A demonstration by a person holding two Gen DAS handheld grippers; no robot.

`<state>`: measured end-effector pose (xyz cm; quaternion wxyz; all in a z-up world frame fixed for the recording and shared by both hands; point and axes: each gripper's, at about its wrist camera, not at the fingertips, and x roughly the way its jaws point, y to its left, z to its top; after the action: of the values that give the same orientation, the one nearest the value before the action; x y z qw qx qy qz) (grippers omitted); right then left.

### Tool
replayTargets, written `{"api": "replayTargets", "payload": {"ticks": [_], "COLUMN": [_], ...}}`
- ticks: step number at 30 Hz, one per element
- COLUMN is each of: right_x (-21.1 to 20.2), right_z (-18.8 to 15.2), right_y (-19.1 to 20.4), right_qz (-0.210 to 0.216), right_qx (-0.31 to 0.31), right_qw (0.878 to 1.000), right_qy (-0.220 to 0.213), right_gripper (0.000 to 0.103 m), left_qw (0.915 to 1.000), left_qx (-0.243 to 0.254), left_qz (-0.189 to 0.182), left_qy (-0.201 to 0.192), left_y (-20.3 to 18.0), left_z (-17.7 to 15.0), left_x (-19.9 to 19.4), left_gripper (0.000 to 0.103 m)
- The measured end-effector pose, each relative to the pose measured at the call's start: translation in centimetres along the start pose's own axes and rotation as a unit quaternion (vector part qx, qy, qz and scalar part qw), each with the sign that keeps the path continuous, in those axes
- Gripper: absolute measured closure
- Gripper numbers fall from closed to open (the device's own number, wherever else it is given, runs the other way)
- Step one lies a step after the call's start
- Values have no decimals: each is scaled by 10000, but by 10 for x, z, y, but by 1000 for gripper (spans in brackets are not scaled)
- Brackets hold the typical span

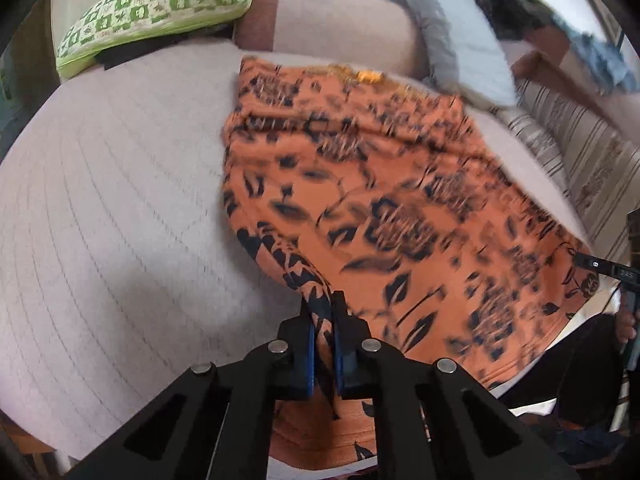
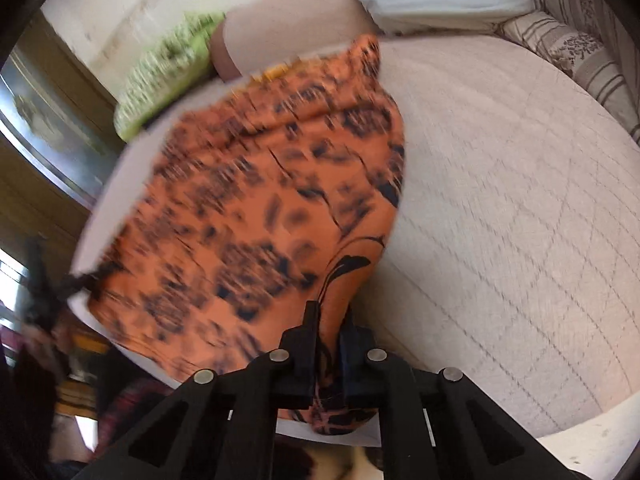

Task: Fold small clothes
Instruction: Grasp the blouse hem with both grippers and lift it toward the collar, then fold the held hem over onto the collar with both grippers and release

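Note:
An orange garment with a dark floral print lies spread on a pale quilted bed. My left gripper is shut on the garment's near left corner, a bunched strip of cloth pinched between its blue pads. In the right wrist view the same garment stretches away to the left. My right gripper is shut on its near right corner, with cloth squeezed between the jaws and hanging below them. The right gripper's tip shows at the far right edge of the left wrist view.
A green and white patterned cushion sits at the head of the bed beside a beige bolster. A pale blue pillow and a striped cushion lie along the right side. The bed's near edge is just below the grippers.

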<state>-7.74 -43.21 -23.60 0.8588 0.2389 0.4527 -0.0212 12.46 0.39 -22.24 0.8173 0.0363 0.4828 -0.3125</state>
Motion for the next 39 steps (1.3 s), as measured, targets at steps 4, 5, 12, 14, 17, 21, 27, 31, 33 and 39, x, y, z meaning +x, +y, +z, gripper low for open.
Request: {"api": "replayTargets", "payload": {"ticks": [4,5,12,14,17,21,27,31,33,39], "right_x": [-32,-37,-27,-13,28,88,155,135,120,122], "right_z": [39,54,167,200,257,306,332,322,314,282], "right_y": [1,2,-11,-19,-36,-58,-107,-127,-106,8], "right_qz": [707,905,1477,1456,1359,1050,722,789,714,760], "right_qx": [361,492,1262,1451,1840,2207,2961,3122,2567,555], "right_qw": [9960,9933,9762,9726,9667,9645,9479,9360,9532,9938], "right_qy": [-408,-522,-967,-1083,-1148,-1000,-923,-1423,-1425,-592], "right_gripper": [95,95,95,95,95,94,90,60,51,51], "left_qw": [9989,9986,9958,9960,9957,9956,9913,9852,9856,9821], "left_qx": [-101,-125,-461,-546,-785,-927,-1308,-1657,-1575,-1012], "left_qz": [-356,-380,-527,-433,-308,99,160,-333,-193,134], "left_qy": [-300,-334,-594,-557,-375,-70,59,-294,-589,-1580], "left_y": [11,12,48,57,70,79,93,102,95,60], "left_z": [40,47,153,186,236,284,295,285,276,236], "left_x": [-25,-28,-24,-6,37,107,160,142,123,57], "left_gripper": [96,96,96,96,96,96,95,91,78,35]}}
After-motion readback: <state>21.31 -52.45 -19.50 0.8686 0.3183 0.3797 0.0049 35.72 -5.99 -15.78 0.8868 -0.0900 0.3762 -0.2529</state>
